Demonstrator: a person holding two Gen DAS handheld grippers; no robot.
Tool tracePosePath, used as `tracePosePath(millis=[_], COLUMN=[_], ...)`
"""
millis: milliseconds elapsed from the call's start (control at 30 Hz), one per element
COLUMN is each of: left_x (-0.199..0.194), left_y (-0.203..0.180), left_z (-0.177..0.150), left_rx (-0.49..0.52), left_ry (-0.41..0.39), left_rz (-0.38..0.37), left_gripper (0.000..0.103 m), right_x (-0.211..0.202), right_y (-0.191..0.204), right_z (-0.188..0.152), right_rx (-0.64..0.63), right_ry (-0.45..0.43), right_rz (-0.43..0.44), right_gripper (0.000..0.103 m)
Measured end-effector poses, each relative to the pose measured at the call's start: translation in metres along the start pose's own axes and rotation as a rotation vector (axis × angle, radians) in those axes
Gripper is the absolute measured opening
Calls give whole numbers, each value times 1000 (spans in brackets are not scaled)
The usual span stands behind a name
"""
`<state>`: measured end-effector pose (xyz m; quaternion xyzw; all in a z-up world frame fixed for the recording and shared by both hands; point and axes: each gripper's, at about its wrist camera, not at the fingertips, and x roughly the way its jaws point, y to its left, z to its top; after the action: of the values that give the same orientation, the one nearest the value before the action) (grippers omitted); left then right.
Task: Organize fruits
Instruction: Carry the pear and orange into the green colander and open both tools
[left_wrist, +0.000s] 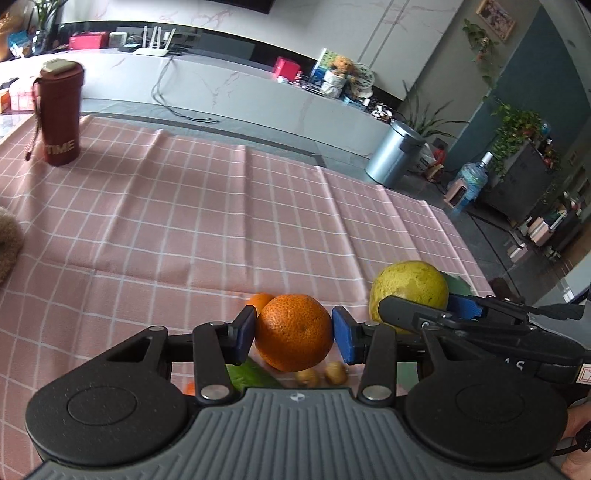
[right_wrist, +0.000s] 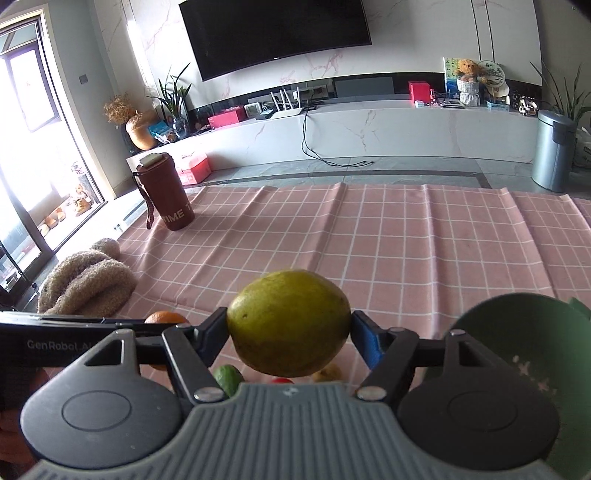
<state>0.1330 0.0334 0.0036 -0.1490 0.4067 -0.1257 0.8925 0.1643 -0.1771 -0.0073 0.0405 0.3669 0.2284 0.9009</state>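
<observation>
My left gripper (left_wrist: 293, 332) is shut on an orange (left_wrist: 293, 332) and holds it above the pink checked tablecloth (left_wrist: 221, 206). My right gripper (right_wrist: 290, 325) is shut on a yellow-green citrus fruit (right_wrist: 290, 321); that fruit also shows in the left wrist view (left_wrist: 408, 286), to the right of the orange. A second small orange (left_wrist: 261, 300) lies just behind the held one, and it shows at the left in the right wrist view (right_wrist: 164, 318). Below the grippers lie a green fruit (right_wrist: 228, 378), a red one (right_wrist: 282, 380) and small yellowish fruits (left_wrist: 323, 374). A dark green bowl (right_wrist: 517, 332) stands at the right.
A maroon bottle (left_wrist: 61, 114) marked TIME stands at the far left of the table. A fuzzy beige hat (right_wrist: 86, 282) lies at the left edge. Beyond the table are a white TV bench (right_wrist: 369, 125) and a metal bin (right_wrist: 552, 151).
</observation>
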Motion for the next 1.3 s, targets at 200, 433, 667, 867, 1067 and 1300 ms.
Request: tracePosePath(millis=[200,433,667,867,1067,1300], left_x=[37,104,156,180,191,195], left_y=[-71,-139,-170,-175,-180,-188], left_z=[3,10,-5,-8,-8,-17], left_rx=[104,249,398,461,528,611], left_ry=[77,228,394,450,489,520], left_rz=[-103,-138,-64,-42,5,50], left_gripper=[50,50,50,51,51,53], right_x=[-50,-53,-15,5,15,16], right_y=[-55,-115,-139,-152,-147,-149], right_z=[-10,-28,-39,-43,-45,-41], right_rx=[-77,-155,-294,-362,-436,-449], right_ry=[77,222,392,449,458,472], right_rz=[-128,-183,-124,-79,-57,-37], right_gripper=[67,67,67,67,68,68])
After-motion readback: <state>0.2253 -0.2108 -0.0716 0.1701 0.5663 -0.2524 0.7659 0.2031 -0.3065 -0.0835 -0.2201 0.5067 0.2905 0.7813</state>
